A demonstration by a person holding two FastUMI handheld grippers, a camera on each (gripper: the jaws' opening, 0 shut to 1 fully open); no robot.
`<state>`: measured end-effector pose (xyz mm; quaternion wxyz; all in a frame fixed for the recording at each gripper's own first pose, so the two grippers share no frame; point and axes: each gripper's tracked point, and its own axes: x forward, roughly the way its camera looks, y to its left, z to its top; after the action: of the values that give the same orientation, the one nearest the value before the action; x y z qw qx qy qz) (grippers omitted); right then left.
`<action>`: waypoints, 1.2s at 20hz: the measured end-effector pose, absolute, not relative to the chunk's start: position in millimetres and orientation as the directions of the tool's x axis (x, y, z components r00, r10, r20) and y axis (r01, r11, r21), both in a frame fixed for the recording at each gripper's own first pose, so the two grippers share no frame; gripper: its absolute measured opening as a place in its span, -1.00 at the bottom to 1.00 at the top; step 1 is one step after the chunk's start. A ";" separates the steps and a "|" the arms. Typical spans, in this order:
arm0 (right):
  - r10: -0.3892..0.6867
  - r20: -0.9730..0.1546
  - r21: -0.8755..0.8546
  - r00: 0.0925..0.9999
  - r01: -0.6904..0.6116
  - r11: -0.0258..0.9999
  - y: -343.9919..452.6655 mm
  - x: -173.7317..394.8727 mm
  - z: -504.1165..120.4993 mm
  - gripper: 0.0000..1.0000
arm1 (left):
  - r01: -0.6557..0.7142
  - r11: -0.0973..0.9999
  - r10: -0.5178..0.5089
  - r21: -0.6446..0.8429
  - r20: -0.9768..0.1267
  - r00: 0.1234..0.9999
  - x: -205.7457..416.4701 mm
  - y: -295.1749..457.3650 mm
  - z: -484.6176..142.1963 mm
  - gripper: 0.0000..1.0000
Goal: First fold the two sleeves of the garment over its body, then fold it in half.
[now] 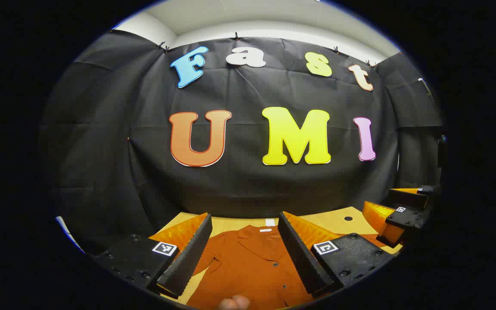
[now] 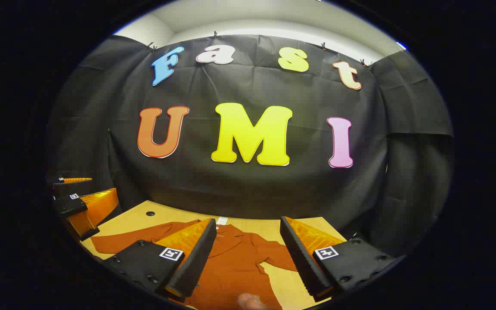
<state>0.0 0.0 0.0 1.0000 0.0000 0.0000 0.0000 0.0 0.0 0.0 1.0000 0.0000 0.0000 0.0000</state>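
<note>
A rust-orange button shirt (image 1: pixel 248 262) lies flat on the wooden table (image 1: pixel 330 217), collar and white label toward the far wall. My left gripper (image 1: pixel 245 219) hovers above its chest, open, with nothing between the fingers. In the right gripper view the shirt (image 2: pixel 235 267) has one sleeve (image 2: pixel 114 241) stretched out to the left and the other sleeve (image 2: pixel 276 254) bent beside the body. Above the shirt's collar side, my right gripper (image 2: pixel 247 220) stands open and holds nothing. Each gripper also shows in the other's view, the right gripper (image 1: pixel 392 202) at right and the left gripper (image 2: pixel 88 189) at left.
The black cloth wall (image 1: pixel 248 185) closes off the table's far edge. A small round hole (image 1: pixel 348 218) sits in the tabletop near the back; in the right gripper view the hole (image 2: pixel 150 213) is at back left. A fingertip (image 1: pixel 235 302) pokes in at the bottom edge.
</note>
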 end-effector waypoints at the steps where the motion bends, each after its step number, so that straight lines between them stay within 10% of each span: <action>1: -0.003 -0.005 0.000 1.000 0.003 1.000 -1.2 0.7 -1.6 0.89 | 0.005 1.000 -0.005 0.003 -0.001 1.000 -1.3 -1.1 -0.7 0.98; 18: -0.075 -0.018 0.011 0.997 0.076 0.997 -34.6 -1.7 -4.4 0.89 | 0.080 0.997 -0.080 -0.013 -0.008 0.997 -1.6 -24.0 -2.4 0.98; 24: -0.254 -0.148 0.078 0.956 0.267 0.961 -132.6 36.9 -38.6 0.89 | 0.176 0.978 -0.196 -0.111 -0.206 0.959 3.8 -58.1 -55.9 0.97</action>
<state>36.9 -132.6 -38.6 0.9877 0.0486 0.0683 -0.1318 3.8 -58.1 -55.9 0.9886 -0.0459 0.1084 -0.0943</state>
